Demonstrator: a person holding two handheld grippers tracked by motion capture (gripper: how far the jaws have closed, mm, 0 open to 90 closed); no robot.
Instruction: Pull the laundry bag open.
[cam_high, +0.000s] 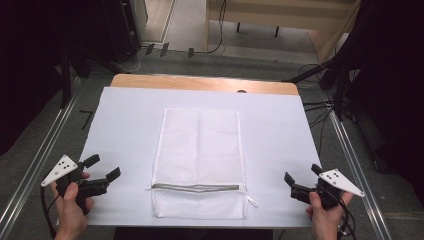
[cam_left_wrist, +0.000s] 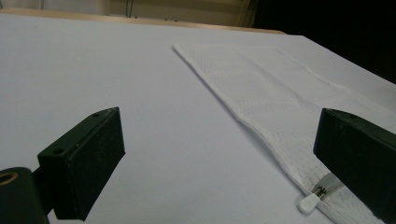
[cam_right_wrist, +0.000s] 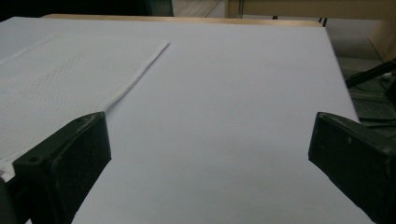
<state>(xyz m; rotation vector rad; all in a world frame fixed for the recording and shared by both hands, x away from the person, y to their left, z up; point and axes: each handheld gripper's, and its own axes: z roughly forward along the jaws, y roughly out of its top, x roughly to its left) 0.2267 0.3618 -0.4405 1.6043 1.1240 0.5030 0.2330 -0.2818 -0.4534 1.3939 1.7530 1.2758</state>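
Observation:
A white mesh laundry bag (cam_high: 199, 160) lies flat in the middle of the white table cover (cam_high: 125, 125), its grey zipper (cam_high: 195, 188) running across near the front end. My left gripper (cam_high: 103, 167) stands open at the front left, well clear of the bag, with nothing between its jaws. At the front right my right gripper (cam_high: 302, 175) is open and empty too, apart from the bag. In the left gripper view the bag (cam_left_wrist: 275, 98) stretches to the right and its white zipper pull (cam_left_wrist: 309, 203) lies by the right jaw. The right gripper view has the bag (cam_right_wrist: 60, 74) at the left.
The wooden table edge (cam_high: 200, 82) shows beyond the cover at the back. Metal rails (cam_high: 40, 150) run along both sides of the table, with cables (cam_high: 320, 107) on the floor at the right. A white pull tab (cam_high: 252, 202) sticks out at the bag's front right corner.

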